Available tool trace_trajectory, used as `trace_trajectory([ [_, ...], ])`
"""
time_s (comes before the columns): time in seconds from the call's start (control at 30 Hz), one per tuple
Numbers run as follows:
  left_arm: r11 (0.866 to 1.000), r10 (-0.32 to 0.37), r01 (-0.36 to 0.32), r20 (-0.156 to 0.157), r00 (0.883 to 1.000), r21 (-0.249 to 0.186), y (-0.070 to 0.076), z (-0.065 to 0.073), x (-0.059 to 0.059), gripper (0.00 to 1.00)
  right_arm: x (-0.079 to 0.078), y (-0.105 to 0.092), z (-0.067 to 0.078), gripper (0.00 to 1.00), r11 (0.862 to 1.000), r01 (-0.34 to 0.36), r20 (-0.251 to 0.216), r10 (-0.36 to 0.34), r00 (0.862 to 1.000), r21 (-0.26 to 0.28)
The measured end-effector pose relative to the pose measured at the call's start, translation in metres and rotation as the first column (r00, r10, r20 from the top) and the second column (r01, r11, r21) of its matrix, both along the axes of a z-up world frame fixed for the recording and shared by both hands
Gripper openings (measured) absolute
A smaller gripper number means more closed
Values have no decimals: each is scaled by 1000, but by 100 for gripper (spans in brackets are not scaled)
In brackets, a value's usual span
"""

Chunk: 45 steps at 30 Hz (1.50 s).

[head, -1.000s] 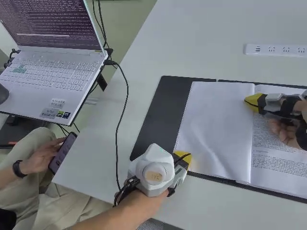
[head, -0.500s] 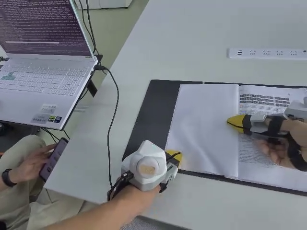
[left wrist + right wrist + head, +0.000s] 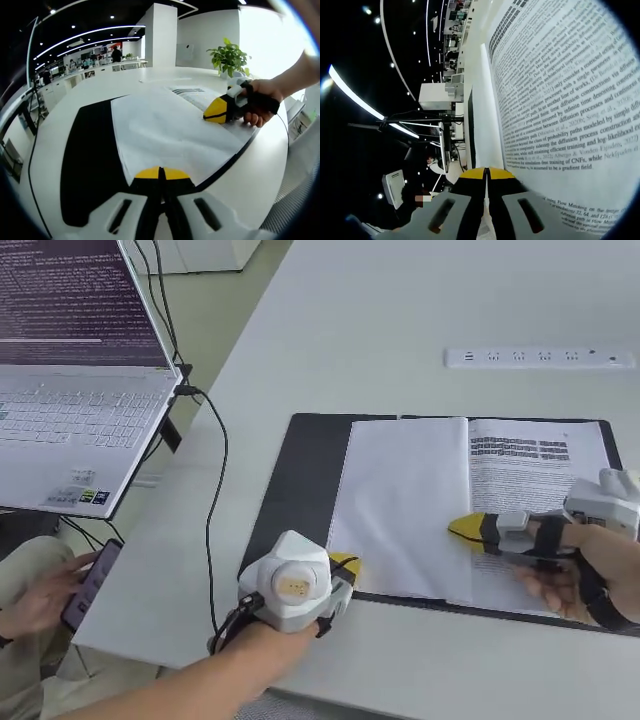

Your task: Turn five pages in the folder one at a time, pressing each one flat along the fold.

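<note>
The black folder (image 3: 300, 480) lies open on the white table. A blank turned page (image 3: 400, 500) covers its left half and a printed page (image 3: 530, 480) lies to the right. My right gripper (image 3: 462, 528) is shut, its yellow tips lying on the fold in the lower half of the page. In the right gripper view the shut tips (image 3: 486, 172) sit where the printed page (image 3: 560, 100) meets the blank one (image 3: 487, 125). My left gripper (image 3: 345, 565) is shut, tips at the blank page's near left corner. The left gripper view shows its shut tips (image 3: 161, 172) and the right gripper (image 3: 215, 111).
An open laptop (image 3: 70, 390) stands at the left on a stand, and its cable (image 3: 215, 500) runs down the table's left edge. A white power strip (image 3: 540, 358) lies beyond the folder. A seated person holds a phone (image 3: 85, 585) at the lower left.
My right gripper has slid down the fold from near the top of the page toward the near edge. The left gripper has stayed at the page's corner. The head camera shifted.
</note>
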<state>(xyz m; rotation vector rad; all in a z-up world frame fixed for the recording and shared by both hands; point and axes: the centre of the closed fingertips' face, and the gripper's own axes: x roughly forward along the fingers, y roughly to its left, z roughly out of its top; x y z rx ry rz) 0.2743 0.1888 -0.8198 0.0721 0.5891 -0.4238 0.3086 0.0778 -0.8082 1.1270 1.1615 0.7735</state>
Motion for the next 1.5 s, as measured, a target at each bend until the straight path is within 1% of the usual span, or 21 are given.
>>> trace_trajectory([
  [0.17, 1000, 2, -2, 3, 1000, -2, 0, 1, -1, 0, -18, 0, -2, 0, 999, -33, 3, 33, 999, -4],
  [0.6, 1000, -5, 5, 9, 1000, 1, 0, 1, 0, 0, -62, 1, 1, 0, 998, -65, -5, 65, 998, -4],
  [0.7, 1000, -8, 8, 13, 1000, 2, 0, 0, 0, 0, -71, 2, 1, 0, 997, -71, -18, 71, 997, -1],
  [0.83, 1000, -13, 13, 15, 1000, 7, 0, 1, -1, 0, -86, 5, 3, 0, 996, -90, -26, 90, 996, 12],
  [0.87, 1000, -14, 14, 14, 1000, 8, 0, 1, -1, 0, -94, 6, 4, 0, 994, -104, -35, 105, 994, 15],
  [0.9, 1000, -16, 16, 14, 1000, 10, 0, 1, -1, 0, -102, 5, 1, 0, 992, -129, -46, 128, 991, -4],
  [0.93, 1000, -17, 17, 14, 1000, 11, 0, 0, -1, 0, -111, 4, -4, 0, 985, -166, -26, 165, 986, -36],
  [1.0, 1000, -19, 18, 13, 1000, 15, 0, 1, -1, 0, -120, 6, 1, 0, 986, -166, -41, 166, 985, -9],
  [1.07, 1000, -16, 15, 11, 1000, 14, 0, 1, -1, 0, -125, 7, 10, 0, 988, -156, -33, 156, 987, 16],
  [1.1, 1000, -14, 14, 10, 1000, 12, 0, 1, -1, 0, -125, 6, 13, 0, 988, -151, -27, 152, 988, 16],
  [1.13, 1000, -12, 12, 7, 1000, 10, 0, 2, -1, 0, -129, 8, 21, 0, 989, -148, -13, 148, 989, 16],
  [1.17, 1000, -7, 7, -1, 1000, 9, 0, 2, -1, 0, -133, 9, 34, 0, 990, -142, 14, 142, 990, 20],
  [1.2, 1000, -6, 6, -8, 1000, 11, 0, 2, -1, 0, -129, 7, 36, 0, 991, -132, 29, 132, 991, 15],
  [1.23, 1000, -10, 10, -23, 1000, 22, -1, 3, -2, 0, -122, 3, 42, 0, 994, -105, 85, 105, 991, -9],
  [1.27, 1000, -13, 14, -42, 999, 22, -1, 3, -4, 0, -116, -1, 44, 0, 996, -82, 111, 84, 990, -23],
  [1.3, 999, -30, 32, -70, 997, 21, -4, 3, -7, 1, -108, -8, 51, 0, 998, -33, 150, 39, 988, -44],
  [1.37, 995, -78, 82, -89, 993, 48, -8, 6, -14, 3, -95, -22, 58, 0, 996, 42, 204, -25, 979, -78],
  [1.4, 994, -94, 98, -82, 992, 45, -11, 11, -16, 2, -90, -31, 63, 0, 993, 80, 223, -58, 973, -92],
  [1.43, 993, -105, 108, -68, 992, 47, -12, 16, -17, 3, -89, -37, 68, 0, 990, 95, 238, -69, 969, -100],
  [1.47, 993, -108, 110, -57, 993, 48, -13, 21, -18, 4, -84, -48, 73, 0, 983, 133, 289, -92, 953, -125],
  [1.5, 993, -110, 112, -51, 993, 41, -14, 30, -20, 5, -82, -56, 76, 2, 977, 157, 314, -106, 943, -143],
])
